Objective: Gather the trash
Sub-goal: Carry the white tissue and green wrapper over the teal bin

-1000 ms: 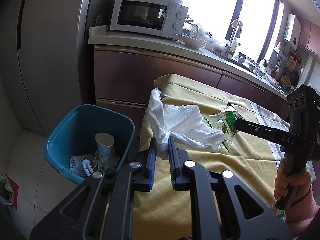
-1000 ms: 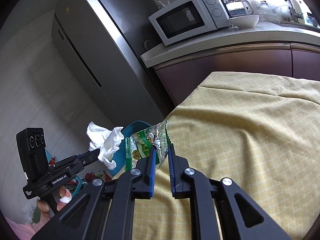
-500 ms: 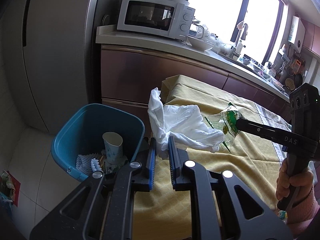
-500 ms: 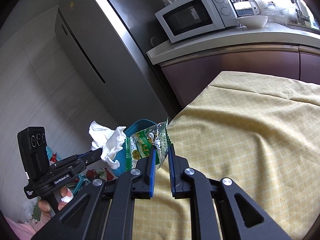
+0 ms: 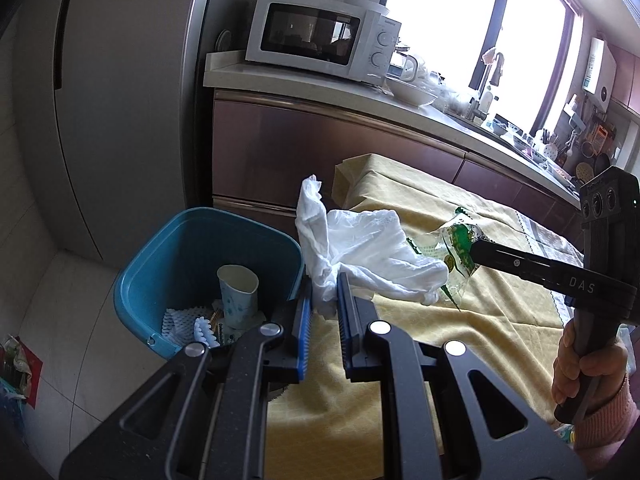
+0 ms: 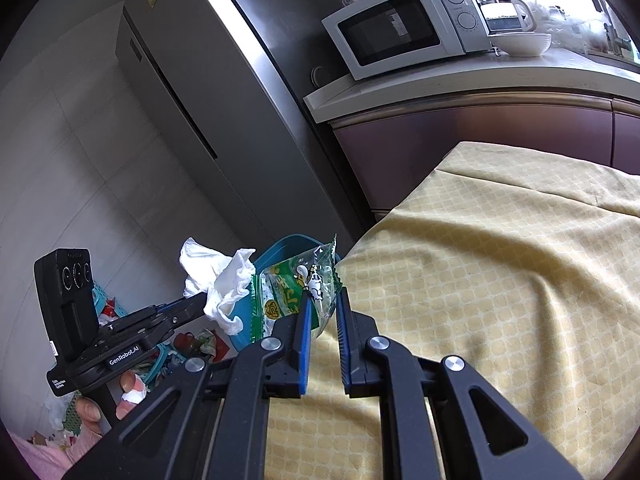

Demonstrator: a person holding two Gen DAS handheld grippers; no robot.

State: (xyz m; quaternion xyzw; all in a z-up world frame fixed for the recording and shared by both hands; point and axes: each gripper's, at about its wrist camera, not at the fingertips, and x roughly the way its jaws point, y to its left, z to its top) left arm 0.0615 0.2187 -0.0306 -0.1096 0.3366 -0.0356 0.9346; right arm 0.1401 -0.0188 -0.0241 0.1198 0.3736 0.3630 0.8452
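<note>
My left gripper [image 5: 323, 294] is shut on a crumpled white plastic bag [image 5: 360, 252], held over the table's left edge beside the blue trash bin [image 5: 168, 256]. The bin stands on the floor and holds a paper cup [image 5: 238, 294] and other scraps. My right gripper [image 6: 323, 306] is shut on a clear green snack wrapper [image 6: 296, 288], held above the table edge near the bin [image 6: 288, 246]. In the left wrist view the right gripper [image 5: 474, 250] holds the wrapper [image 5: 456, 248] just right of the white bag. In the right wrist view the left gripper [image 6: 196, 304] holds the bag [image 6: 218, 280].
The table carries a yellow cloth [image 5: 460, 320]. A counter with a white microwave [image 5: 320, 50] and a bowl runs behind it. A grey fridge [image 5: 120, 100] stands left of the counter. Bits of litter lie on the floor [image 6: 192, 340] near the bin.
Both grippers have moved left toward the bin with their loads; the bin now sits nearer the middle of the left wrist view. Both grips are unchanged.
</note>
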